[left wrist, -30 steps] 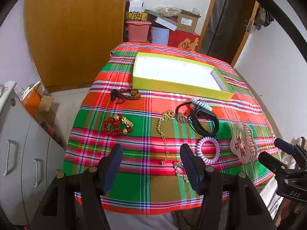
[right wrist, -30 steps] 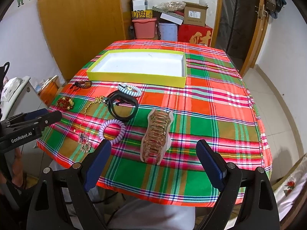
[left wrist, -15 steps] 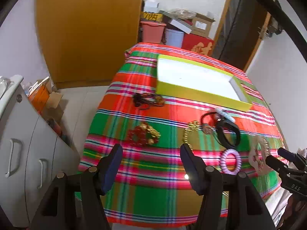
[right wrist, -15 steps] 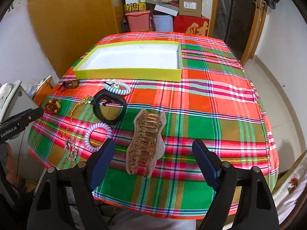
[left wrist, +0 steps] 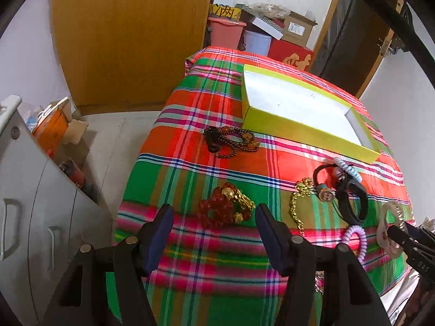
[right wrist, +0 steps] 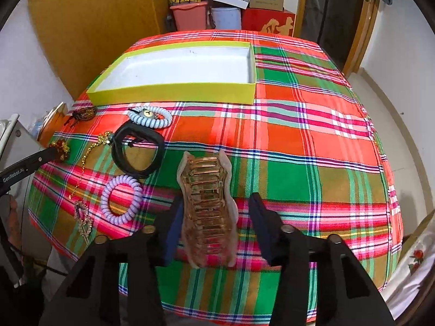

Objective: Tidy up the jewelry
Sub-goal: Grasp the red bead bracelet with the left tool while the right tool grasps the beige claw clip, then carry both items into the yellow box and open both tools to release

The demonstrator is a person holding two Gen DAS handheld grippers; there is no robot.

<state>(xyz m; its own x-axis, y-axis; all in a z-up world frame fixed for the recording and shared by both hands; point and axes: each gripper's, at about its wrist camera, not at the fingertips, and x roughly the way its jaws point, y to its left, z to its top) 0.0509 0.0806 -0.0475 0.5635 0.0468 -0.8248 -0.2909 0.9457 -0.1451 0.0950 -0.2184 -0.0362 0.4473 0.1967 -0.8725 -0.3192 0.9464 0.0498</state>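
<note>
Plaid tablecloth point(right wrist: 299, 135) covers the table w/ a yellow tray point(right wrist: 174, 92) at the far side. Right gripper point(right wrist: 214, 206) – jaws just been closing – straddles the hair clip point(right wrist: 206, 206) lying near the front edge; left pad touching, right pad apart, not clamped. Left gripper point(left wrist: 214, 214) gapes above the red bead bracelet point(left wrist: 225, 209) – nothing held.

Right tool point(right wrist: 214, 217) jaws just narrowed around hair claw point(right wrist: 208, 206); left tool point(left wrist: 214, 226) neared red bead bracelet point(left wrist: 224, 209).
</note>
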